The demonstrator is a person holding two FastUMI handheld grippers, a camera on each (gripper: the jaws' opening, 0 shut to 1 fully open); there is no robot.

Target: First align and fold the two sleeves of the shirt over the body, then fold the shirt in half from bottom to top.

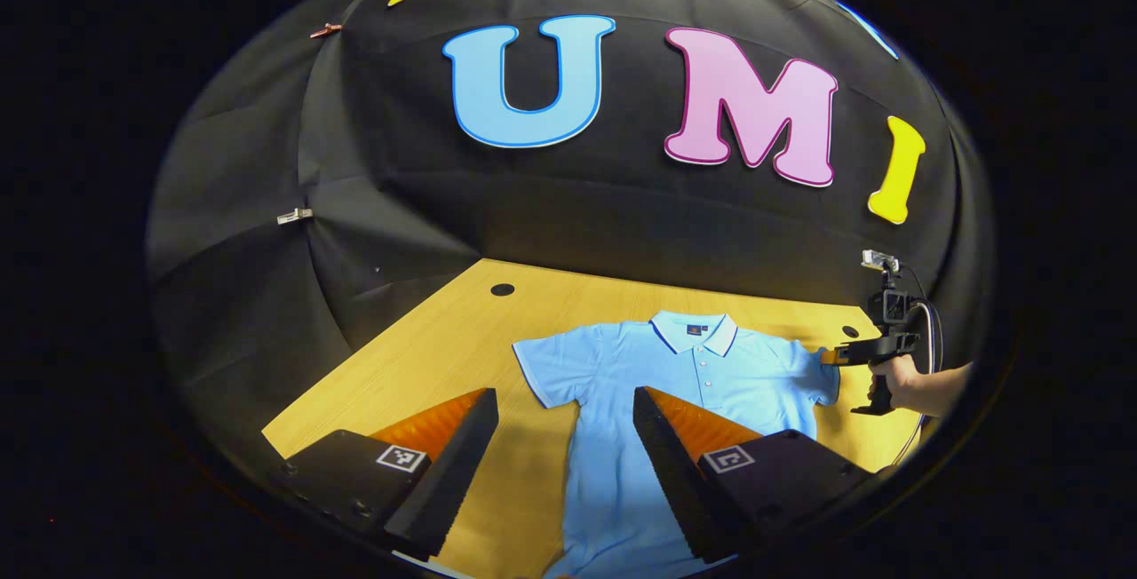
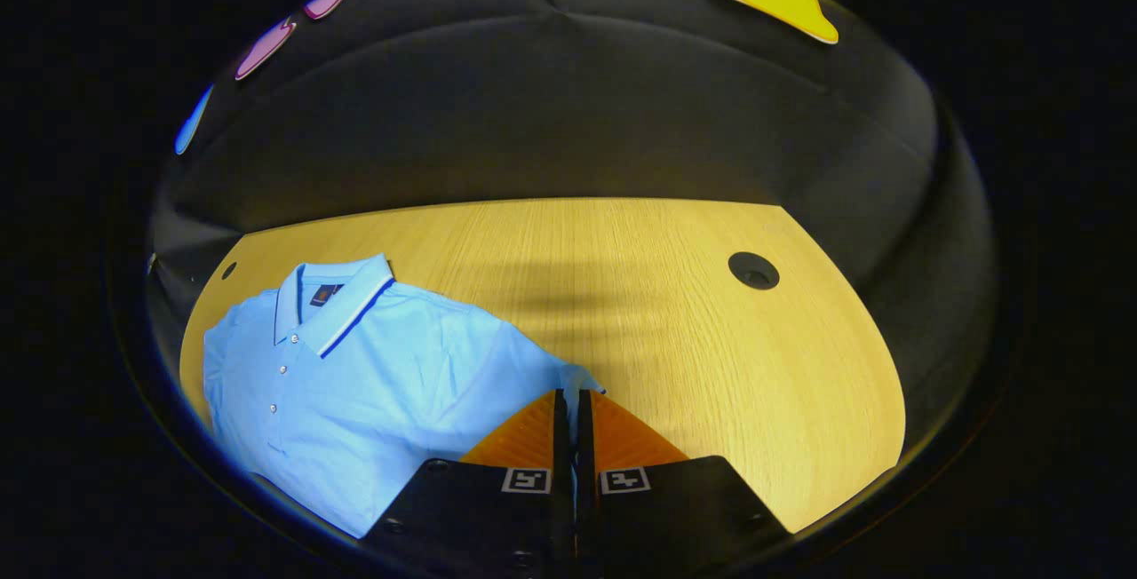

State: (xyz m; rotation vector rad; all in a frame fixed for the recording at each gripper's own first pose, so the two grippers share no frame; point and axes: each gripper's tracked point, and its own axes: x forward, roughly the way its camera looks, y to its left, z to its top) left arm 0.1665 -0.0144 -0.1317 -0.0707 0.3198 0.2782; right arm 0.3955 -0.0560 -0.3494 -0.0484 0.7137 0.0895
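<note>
A: Left gripper view, what's where?
B: Light blue short-sleeved polo shirt (image 1: 702, 375) lies flat, collar up, centre-right on pale wooden table (image 1: 444, 339). Left gripper (image 1: 565, 406) hangs over it w/ fingers spread wide, holding nothing.
A: And right gripper view?
B: Right gripper (image 2: 569, 397), bottom centre, is clenched on the sleeve edge (image 2: 573, 376); shirt fills lower left. Far right in left gripper view, a hand (image 1: 899, 381) holds that gripper at the sleeve.
</note>
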